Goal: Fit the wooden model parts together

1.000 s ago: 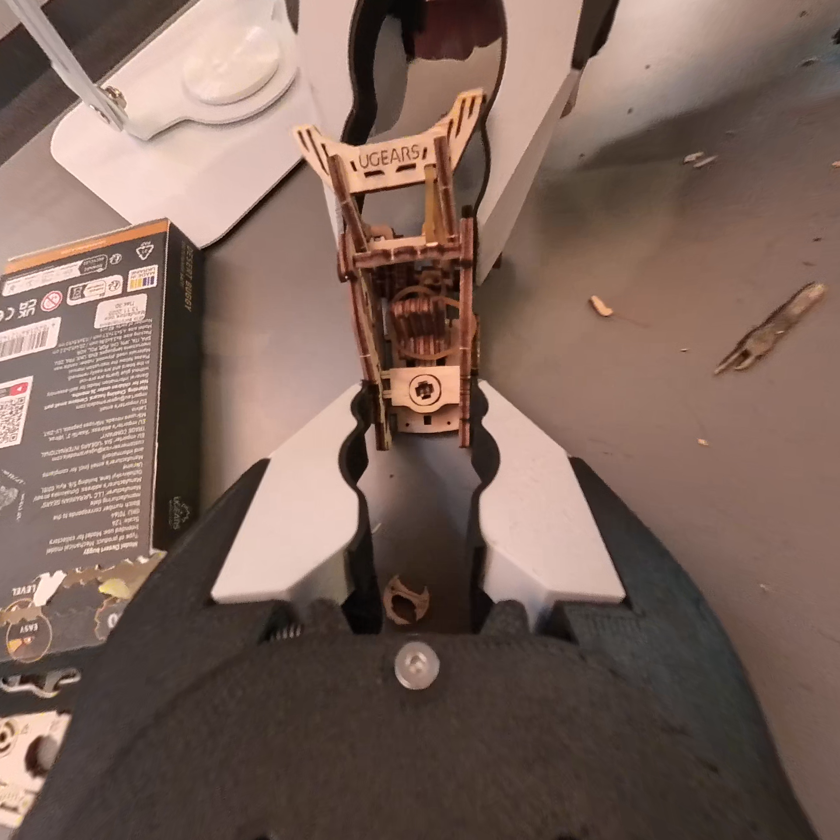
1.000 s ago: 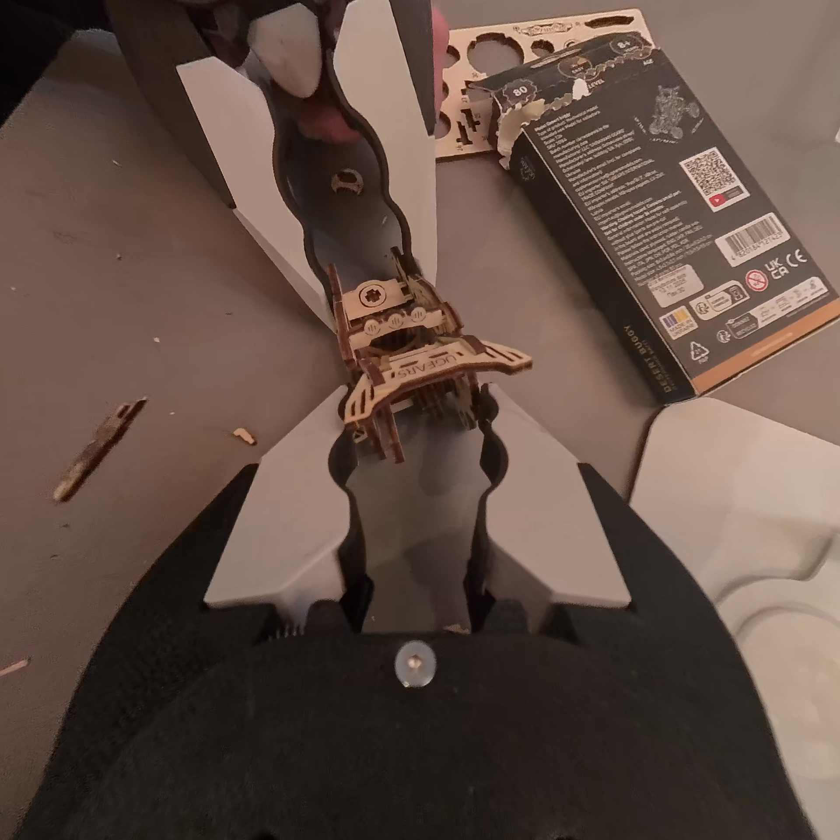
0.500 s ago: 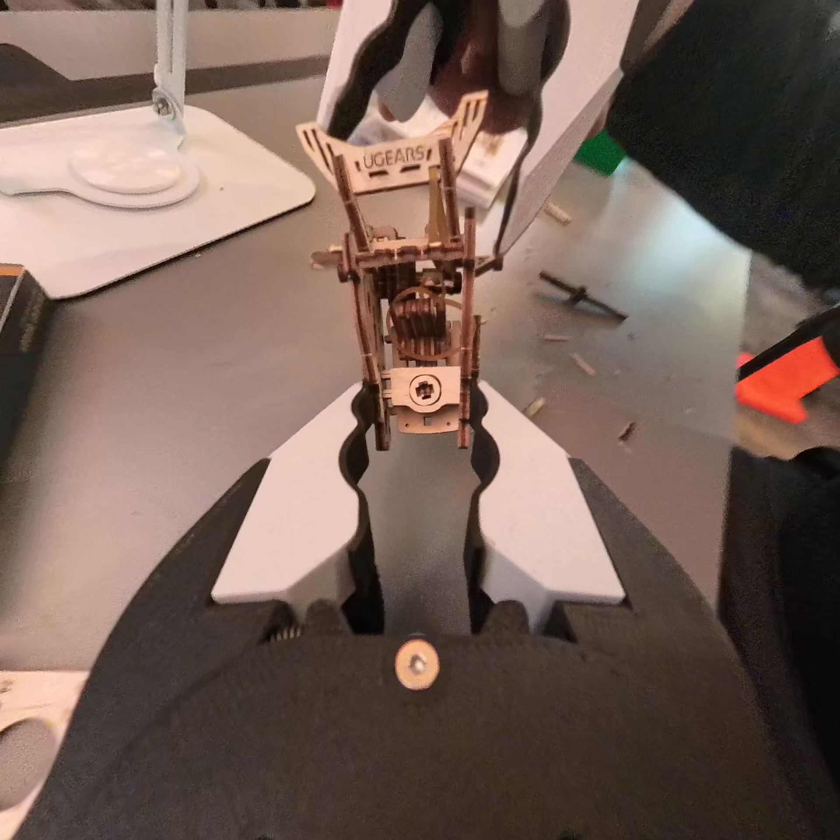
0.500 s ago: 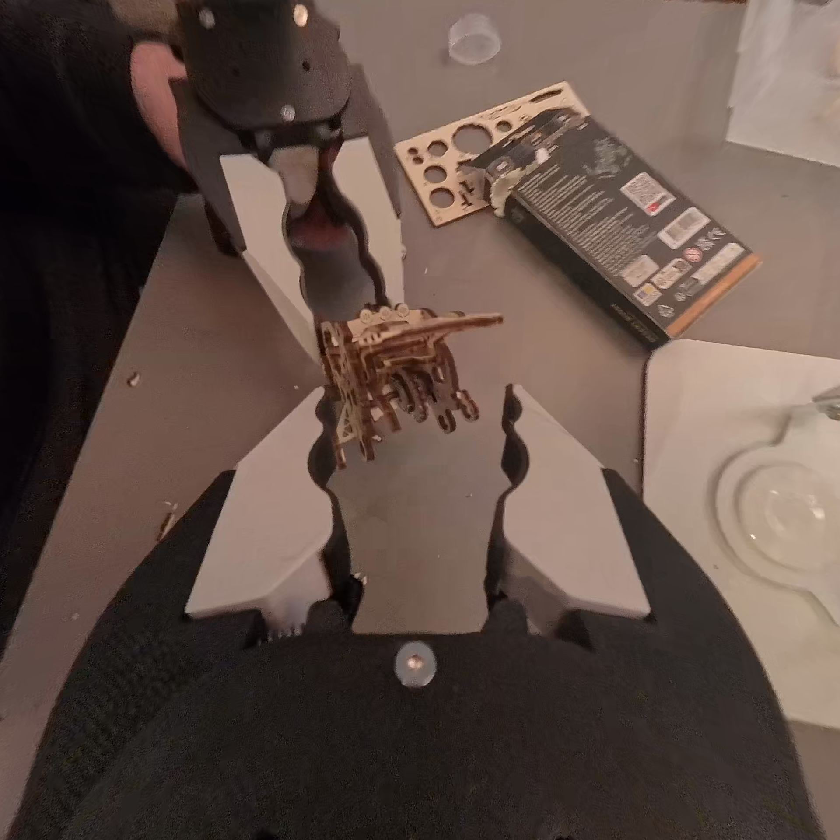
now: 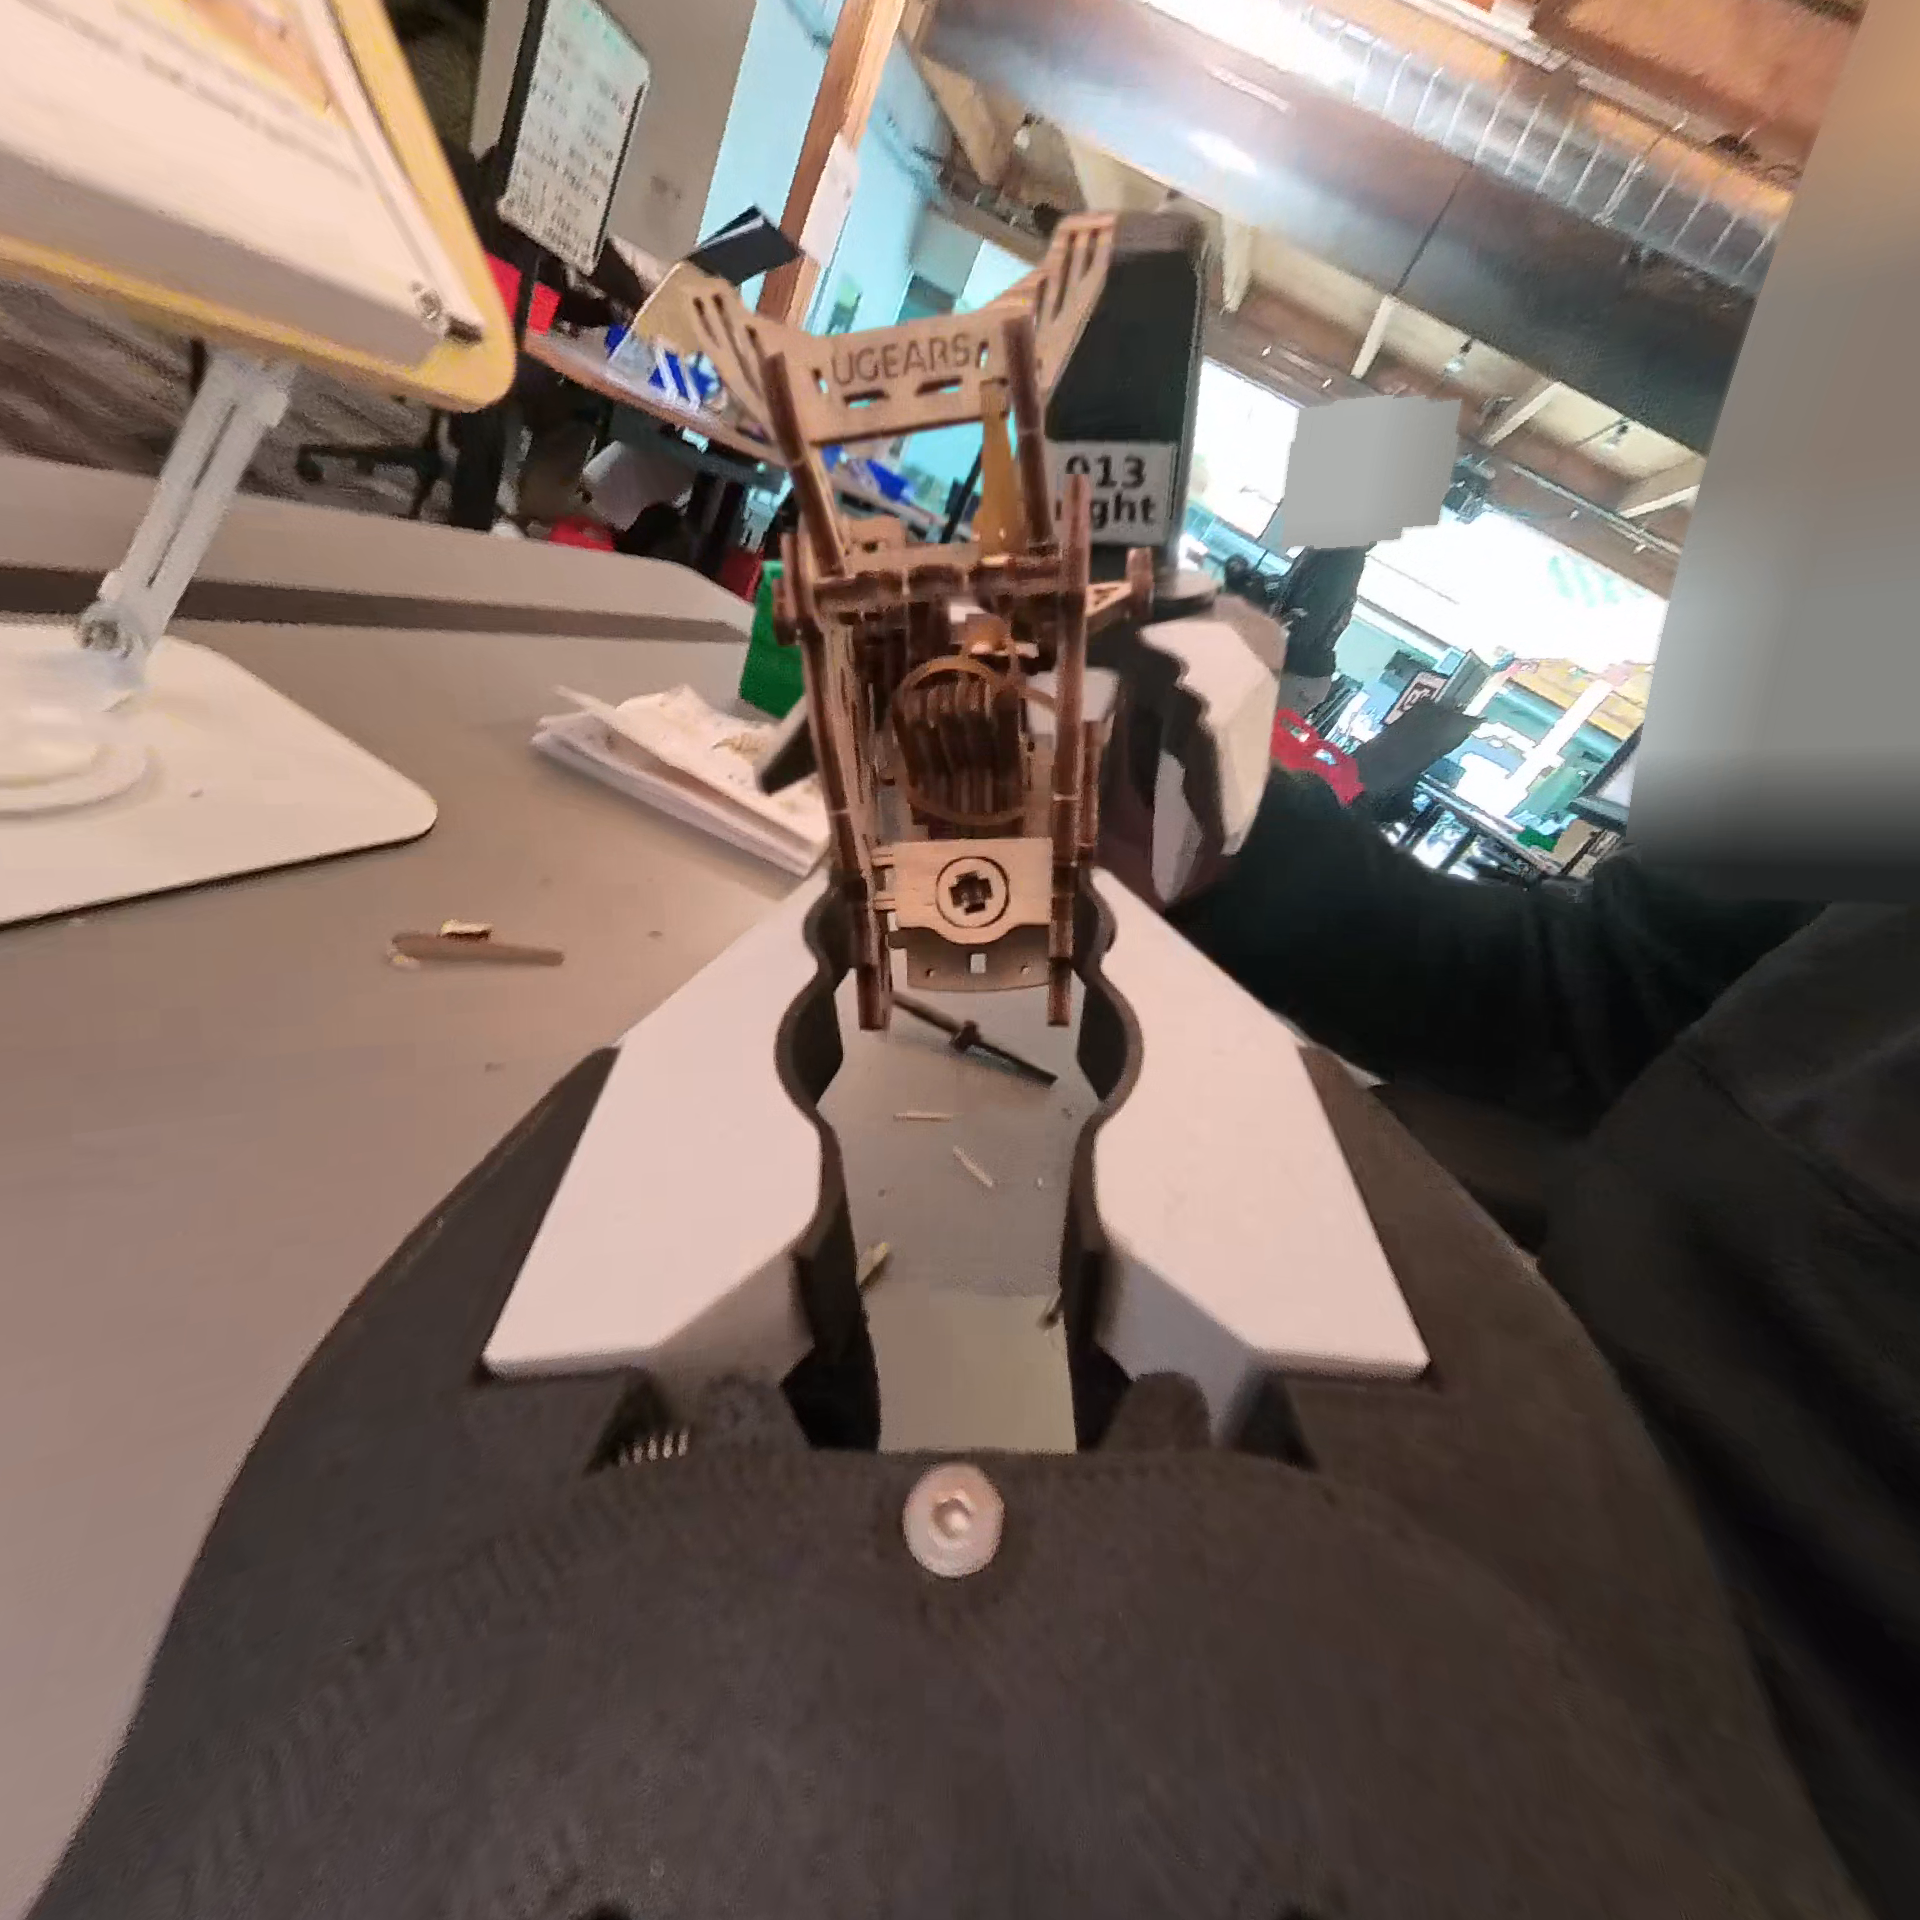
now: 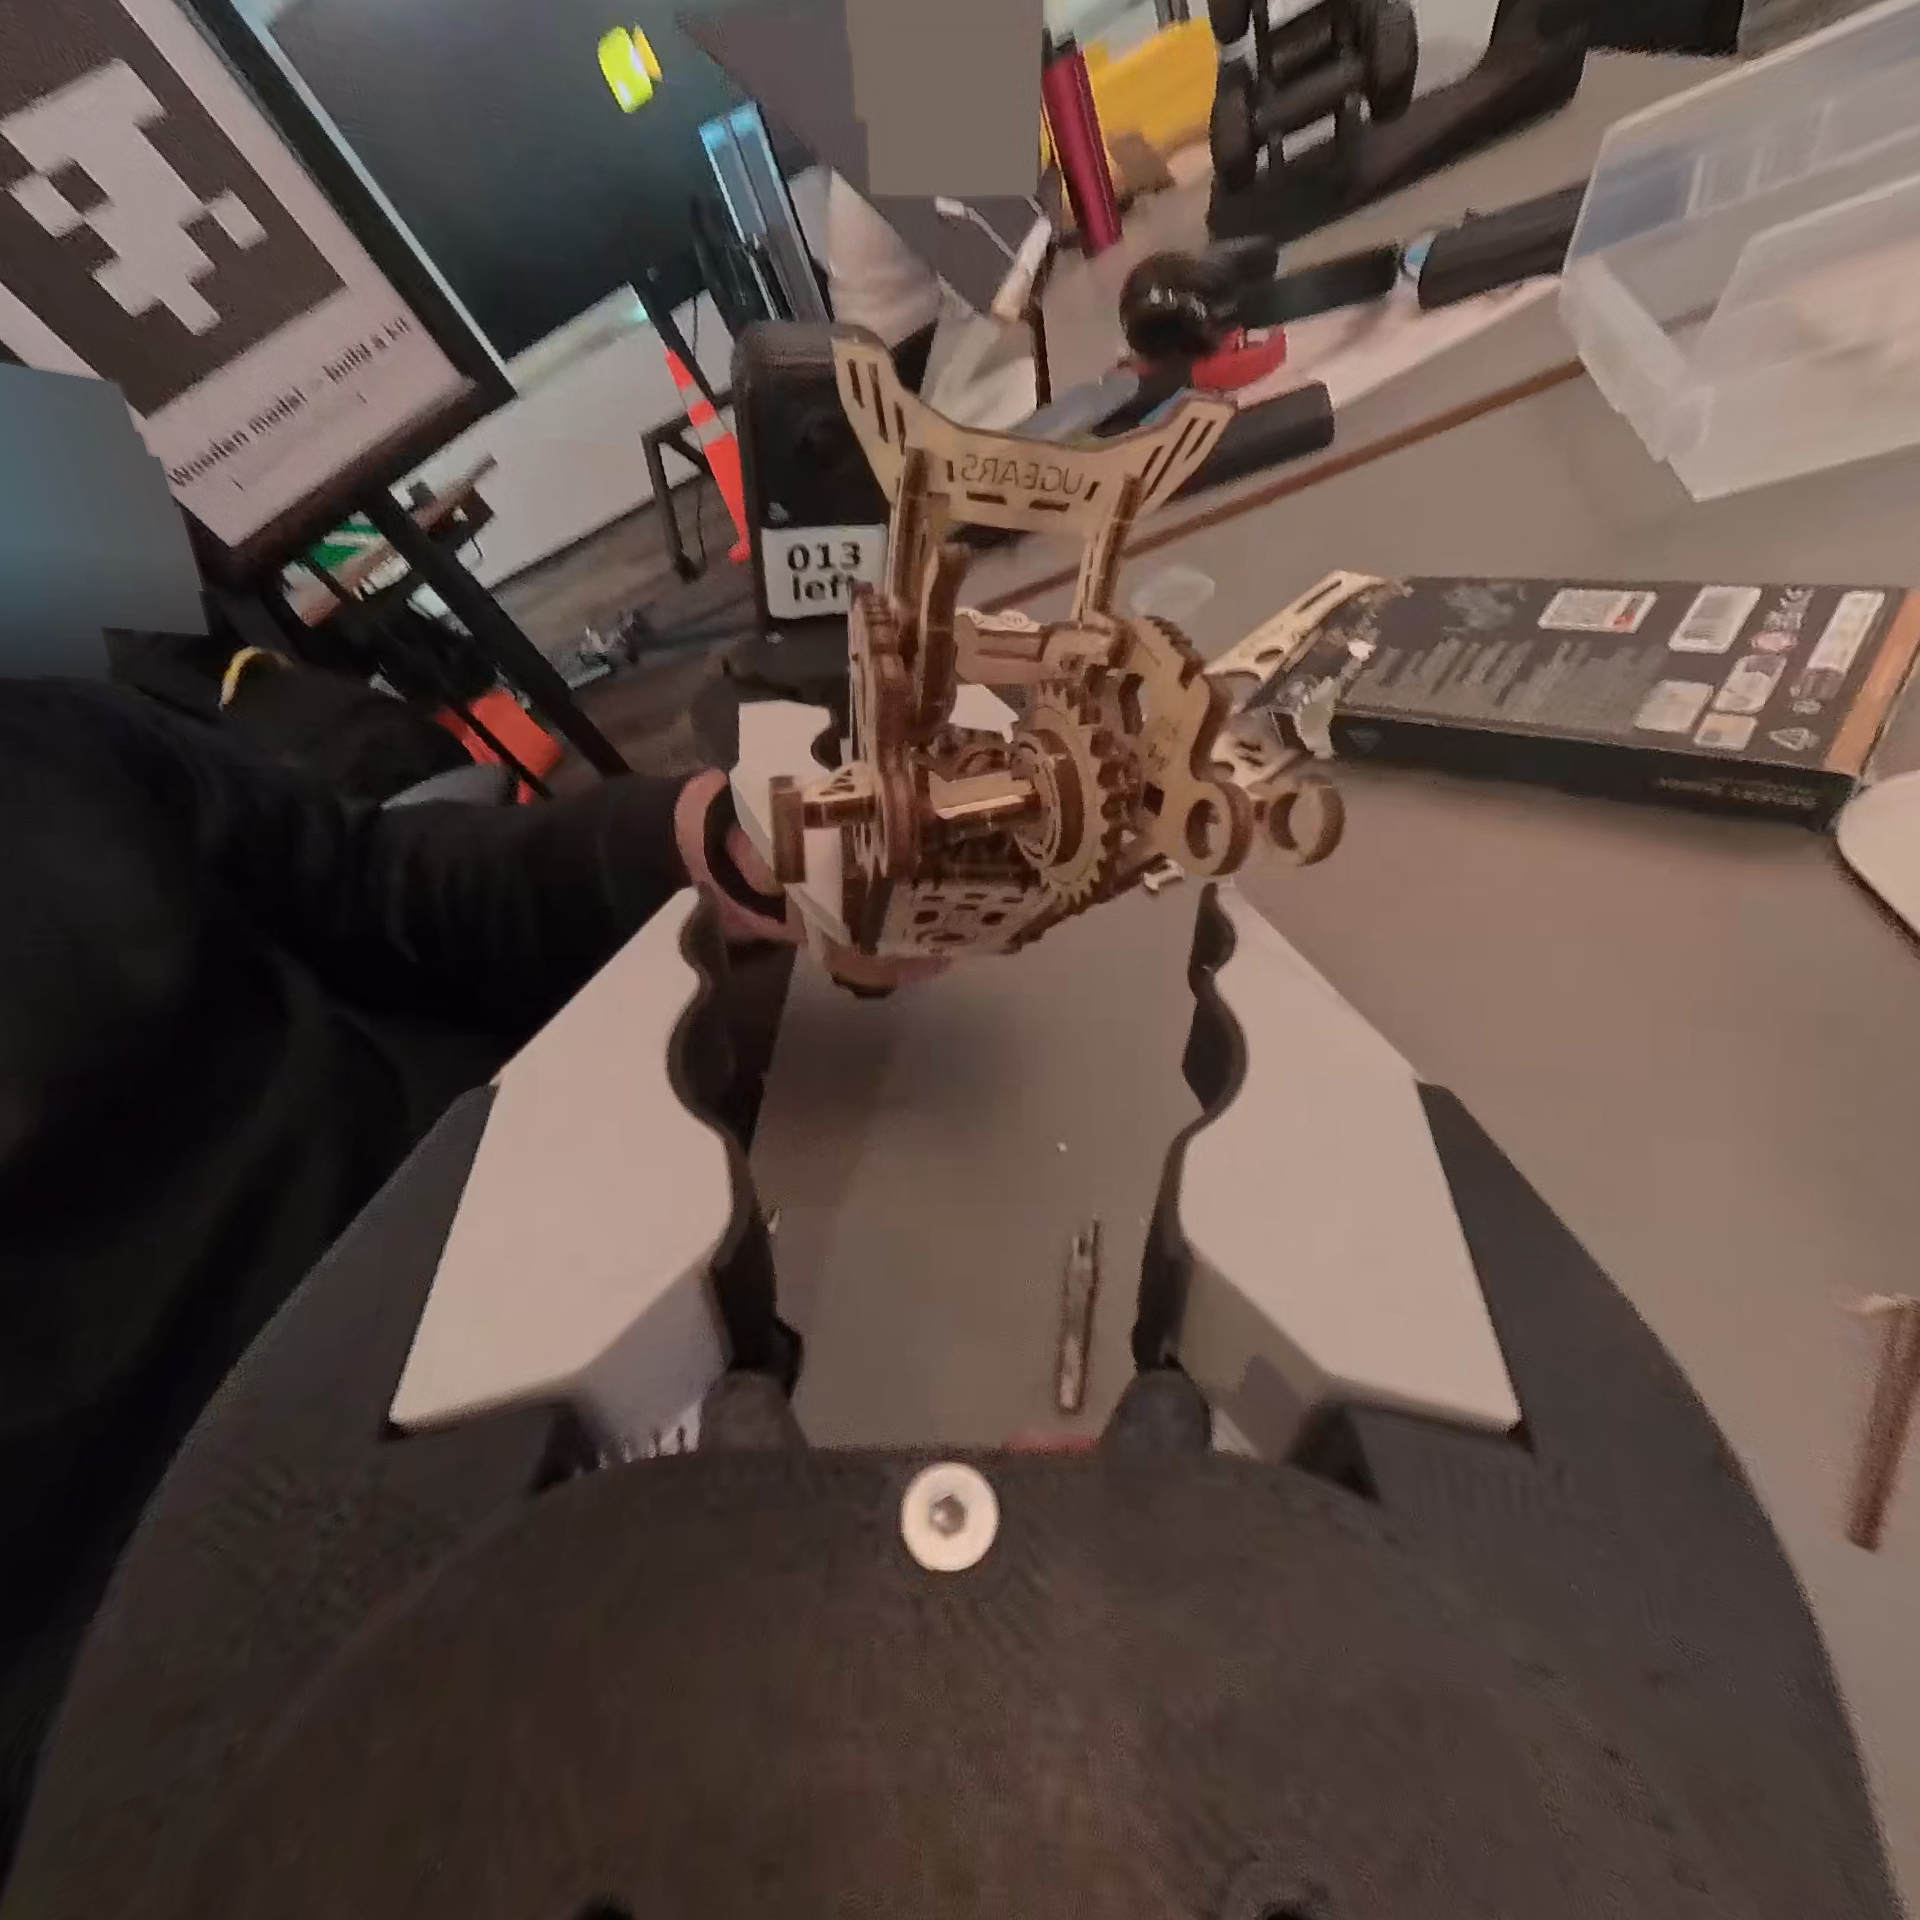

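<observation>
My left gripper has its 2 fingers clamped on the lower end of the wooden model, lifting it upright above the grey tabletop. My right gripper has its fingers wide apart, touching nothing, with the model just beyond the tips. A black box lies on the tabletop to the right.
</observation>
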`<state>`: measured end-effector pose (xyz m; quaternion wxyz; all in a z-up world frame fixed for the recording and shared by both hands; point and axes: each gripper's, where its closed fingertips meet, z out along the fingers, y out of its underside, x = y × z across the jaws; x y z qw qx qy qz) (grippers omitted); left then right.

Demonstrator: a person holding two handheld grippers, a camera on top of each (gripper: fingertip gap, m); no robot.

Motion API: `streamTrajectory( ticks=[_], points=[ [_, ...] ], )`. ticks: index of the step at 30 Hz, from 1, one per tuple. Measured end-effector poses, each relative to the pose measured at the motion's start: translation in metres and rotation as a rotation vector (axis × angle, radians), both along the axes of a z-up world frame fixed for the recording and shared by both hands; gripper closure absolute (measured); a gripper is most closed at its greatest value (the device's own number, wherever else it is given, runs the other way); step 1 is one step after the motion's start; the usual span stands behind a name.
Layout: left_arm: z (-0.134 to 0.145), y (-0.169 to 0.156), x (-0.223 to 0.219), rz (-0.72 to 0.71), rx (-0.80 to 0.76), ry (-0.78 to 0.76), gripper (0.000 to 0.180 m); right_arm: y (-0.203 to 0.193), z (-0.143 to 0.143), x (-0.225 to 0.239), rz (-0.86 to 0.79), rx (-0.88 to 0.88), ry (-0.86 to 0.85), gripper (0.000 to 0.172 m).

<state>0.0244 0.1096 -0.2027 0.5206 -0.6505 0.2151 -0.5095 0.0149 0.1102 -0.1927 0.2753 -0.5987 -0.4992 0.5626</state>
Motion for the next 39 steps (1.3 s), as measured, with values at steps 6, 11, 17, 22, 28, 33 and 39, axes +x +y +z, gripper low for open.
streamTrajectory(
  ticks=[6, 11, 17, 22, 28, 33, 39],
  points=[
    [0.023, -0.011, 0.021, -0.017, 0.080, -0.043, 0.140, -0.008, 0.023, 0.008, -0.068, -0.010, 0.142, 0.114],
    [0.040, -0.021, 0.031, -0.066, 0.191, -0.137, 0.140, -0.017, 0.041, 0.017, -0.136, 0.104, 0.186, 0.117],
    [0.053, -0.018, 0.033, -0.103, 0.227, -0.279, 0.135, -0.015, 0.059, 0.022, -0.280, 0.401, 0.096, 0.117],
    [0.061, -0.017, 0.034, -0.143, 0.275, -0.266, 0.132, -0.015, 0.067, 0.023, -0.320, 0.514, 0.001, 0.117],
    [0.071, -0.025, 0.039, -0.285, 0.243, -0.420, 0.138, -0.020, 0.078, 0.019, -0.320, 0.525, -0.043, 0.117],
    [0.079, -0.028, 0.043, -0.352, 0.193, -0.572, 0.138, -0.020, 0.085, 0.018, -0.329, 0.498, -0.020, 0.116],
    [0.082, -0.029, 0.047, -0.376, 0.164, -0.628, 0.139, -0.019, 0.089, 0.020, -0.350, 0.468, 0.027, 0.116]
  ],
)
